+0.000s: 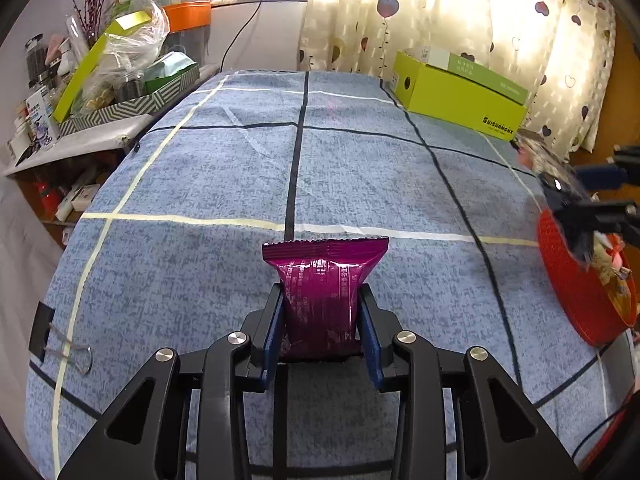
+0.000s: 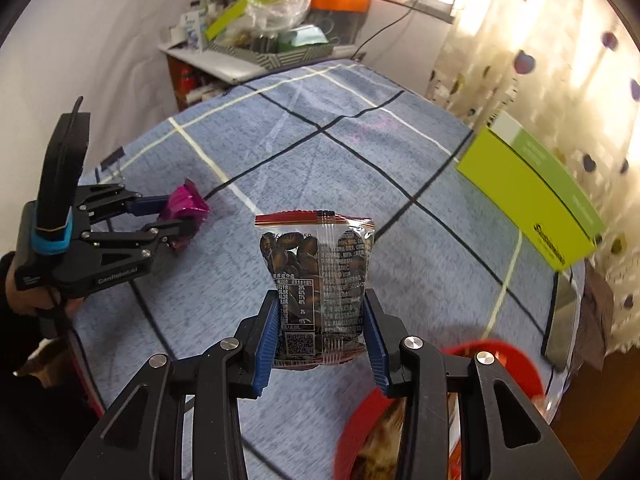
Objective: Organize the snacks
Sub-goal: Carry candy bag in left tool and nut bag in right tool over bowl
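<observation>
The left gripper (image 1: 322,320) clamps a magenta packet (image 1: 325,288) by its lower half, blue pads (image 1: 276,328) pressed to both side edges, the packet's crimped top standing forward over the blue checked cloth (image 1: 224,168). In the right wrist view the packet's far end looks to rest on or just above the cloth; which one cannot be told. The right gripper (image 2: 320,332) grips a clear packet (image 2: 316,280) of dark nuts the same way, low on its sides, held up off the cloth with the red basket (image 2: 516,360) just below and to its right. More snacks lie in that basket. A green box (image 1: 460,92) sits at the far right corner of the table, well apart from both hands, its top open at one end. Judged from this, the step is carrying one snack in each hand to a sorting spot, likely the cloth's grid or the box. Done well, both grips stay firm but not crushing, since the packets are soft and air-filled; each should be set down flat before the jaws part. The hands should keep apart, and the basket rim is the thing to clear.
</observation>
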A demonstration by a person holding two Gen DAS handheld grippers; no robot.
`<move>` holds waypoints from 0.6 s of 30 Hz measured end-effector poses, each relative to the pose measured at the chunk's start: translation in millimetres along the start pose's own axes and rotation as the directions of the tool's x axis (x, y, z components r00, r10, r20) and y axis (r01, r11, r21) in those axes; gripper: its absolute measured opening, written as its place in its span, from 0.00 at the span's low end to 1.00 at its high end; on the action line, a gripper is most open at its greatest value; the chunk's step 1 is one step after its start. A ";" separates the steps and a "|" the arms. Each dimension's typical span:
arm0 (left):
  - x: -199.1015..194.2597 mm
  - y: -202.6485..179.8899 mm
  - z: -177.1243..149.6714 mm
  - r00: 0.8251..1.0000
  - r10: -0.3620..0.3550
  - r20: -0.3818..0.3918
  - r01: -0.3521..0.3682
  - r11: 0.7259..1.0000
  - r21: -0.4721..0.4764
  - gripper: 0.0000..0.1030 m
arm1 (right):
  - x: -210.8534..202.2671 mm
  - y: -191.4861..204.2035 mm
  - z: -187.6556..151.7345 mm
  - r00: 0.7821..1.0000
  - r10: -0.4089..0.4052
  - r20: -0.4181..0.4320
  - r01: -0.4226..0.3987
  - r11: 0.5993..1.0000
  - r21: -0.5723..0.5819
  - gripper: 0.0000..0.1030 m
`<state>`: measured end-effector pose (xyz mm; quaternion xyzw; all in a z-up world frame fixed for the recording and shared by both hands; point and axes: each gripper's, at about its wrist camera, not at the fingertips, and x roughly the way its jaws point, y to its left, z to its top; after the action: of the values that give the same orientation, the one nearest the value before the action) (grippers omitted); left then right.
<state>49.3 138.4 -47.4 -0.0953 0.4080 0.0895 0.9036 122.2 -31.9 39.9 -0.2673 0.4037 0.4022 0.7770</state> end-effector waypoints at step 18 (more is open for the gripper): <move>-61.4 -25.1 3.9 0.996 -0.044 0.080 0.042 0.999 0.029 0.33 | -59.0 -9.7 -60.0 0.983 -0.023 0.181 -0.013 0.981 0.196 0.36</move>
<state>18.1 110.0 3.9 -0.0878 0.3702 0.0681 0.9223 84.9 -105.7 58.5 -0.1526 0.3679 0.3811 0.8344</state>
